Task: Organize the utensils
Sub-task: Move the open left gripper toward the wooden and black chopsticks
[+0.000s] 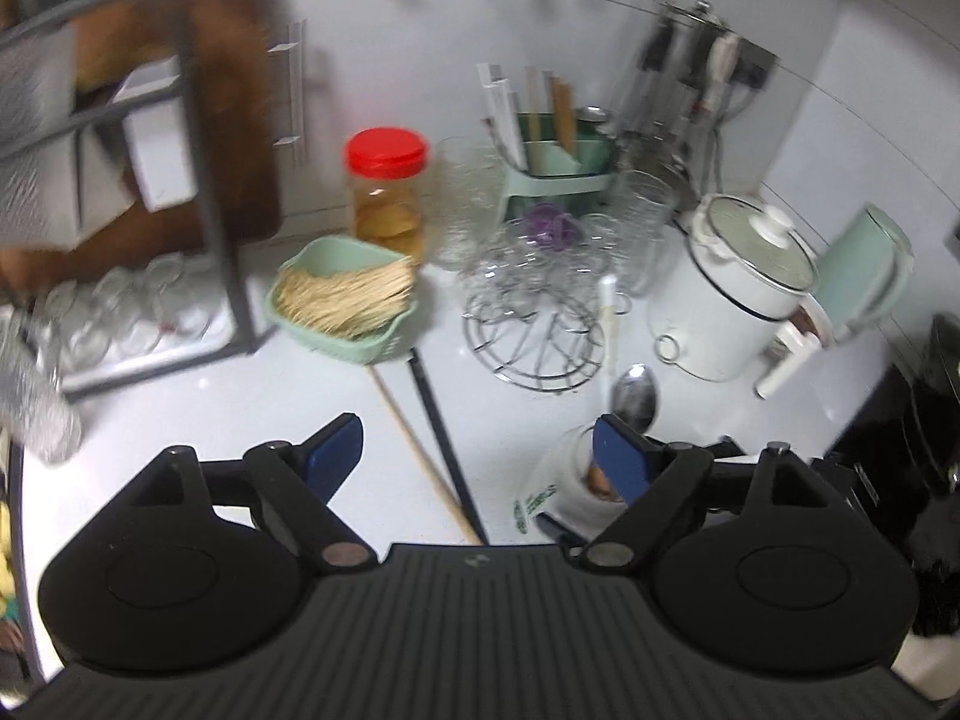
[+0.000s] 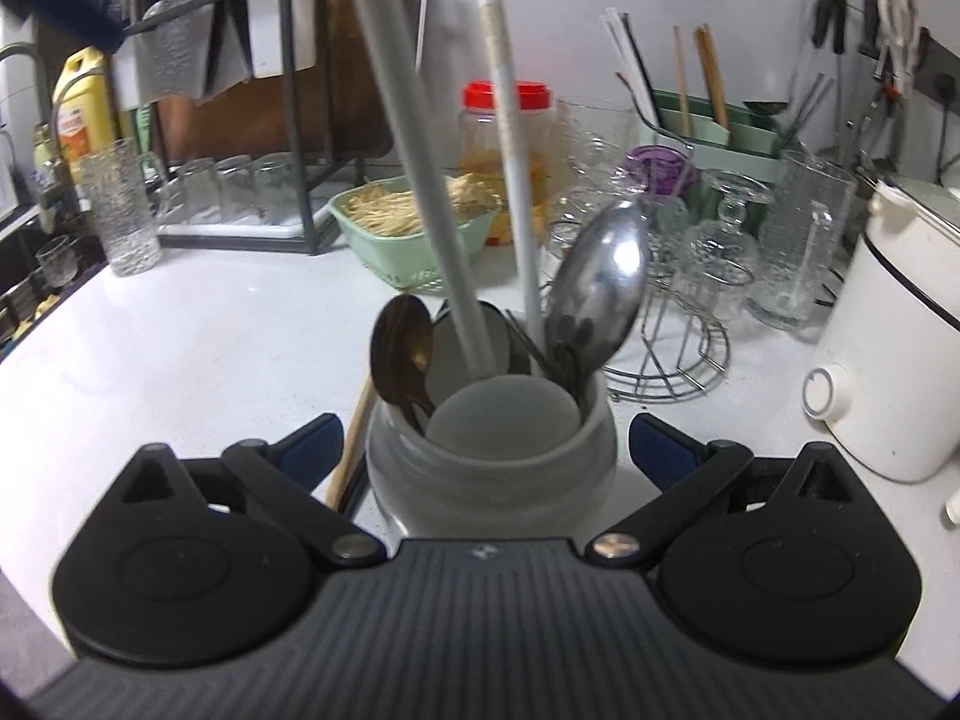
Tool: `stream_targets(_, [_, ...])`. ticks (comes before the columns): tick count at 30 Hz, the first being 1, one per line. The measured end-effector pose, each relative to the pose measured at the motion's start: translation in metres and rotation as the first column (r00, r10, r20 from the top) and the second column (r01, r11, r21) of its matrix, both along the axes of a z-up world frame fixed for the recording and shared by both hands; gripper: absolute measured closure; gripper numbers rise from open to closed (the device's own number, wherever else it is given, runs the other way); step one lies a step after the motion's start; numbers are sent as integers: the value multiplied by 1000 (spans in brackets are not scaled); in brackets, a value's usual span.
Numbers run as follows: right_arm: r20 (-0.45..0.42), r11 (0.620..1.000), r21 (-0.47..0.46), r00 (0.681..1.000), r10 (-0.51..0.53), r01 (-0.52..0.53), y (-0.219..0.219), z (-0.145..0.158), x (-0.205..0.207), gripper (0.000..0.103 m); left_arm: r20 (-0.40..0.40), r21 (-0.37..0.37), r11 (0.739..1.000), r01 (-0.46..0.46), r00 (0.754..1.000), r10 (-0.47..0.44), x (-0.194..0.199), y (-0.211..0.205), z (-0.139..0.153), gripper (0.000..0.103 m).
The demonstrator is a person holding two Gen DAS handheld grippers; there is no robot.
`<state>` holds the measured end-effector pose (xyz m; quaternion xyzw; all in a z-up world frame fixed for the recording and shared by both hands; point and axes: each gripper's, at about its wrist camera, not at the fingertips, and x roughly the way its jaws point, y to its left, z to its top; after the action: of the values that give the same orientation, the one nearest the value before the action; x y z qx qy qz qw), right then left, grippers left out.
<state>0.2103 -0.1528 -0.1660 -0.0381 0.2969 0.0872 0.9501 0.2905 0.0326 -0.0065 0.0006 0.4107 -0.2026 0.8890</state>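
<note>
Left gripper (image 1: 480, 456): jaws spread wide, nothing between the pads, hanging over bare counter (image 1: 180, 420); directly beyond the gap lie two loose sticks, a pale wooden chopstick (image 1: 420, 450) and a dark chopstick (image 1: 441, 444), side by side, running from near the green basket (image 1: 336, 336) back toward the gripper; both untouched. Right gripper (image 2: 486, 450): jaws also at full spread, straddling the white utensil crock (image 2: 489, 480); pads stand clear of its wall on both sides, so no grip on it. Crock contents, right wrist view: large steel spoon (image 2: 600, 282), darker spoon (image 2: 399, 348), white-handled utensil (image 2: 510, 150), grey-handled utensil (image 2: 414, 150) leaning left, fork-like tines partly hidden behind the big spoon; all bowl-end or handle-end up, standing inside. Wooden chopstick end visible just beside the crock's left flank. Farther out: wire glass stand (image 2: 672, 360), red-lidded jar (image 2: 507, 138), white cooker (image 2: 888, 348), green caddy (image 2: 708, 132) at the wall with chopsticks upright. Judgement: task well advanced; spoons and long tools already collected in crock; remaining, as far as visible, the two loose chopsticks on the counter; probable next pick for the left gripper; slim, flat-lying, may roll or slip when pinched.
</note>
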Motion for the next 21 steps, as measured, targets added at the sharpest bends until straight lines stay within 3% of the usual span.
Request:
stream_targets(7, [12,998,49,999,-32,32,-6,10,-19,1,-55,-47,996,-78,996,75,-3,23,-40,14])
stream_targets(10, [26,997,53,998,-49,47,-6,15,-24,1,-27,17,992,-123,992,124,-6,22,-53,9])
stream_targets(16, [22,993,73,995,-93,91,-7,18,-23,9,82,141,981,-136,989,126,-18,11,-73,4])
stream_targets(21, [3,986,116,992,-123,122,-12,22,-22,18,54,157,977,-141,989,134,-14,7,-97,3])
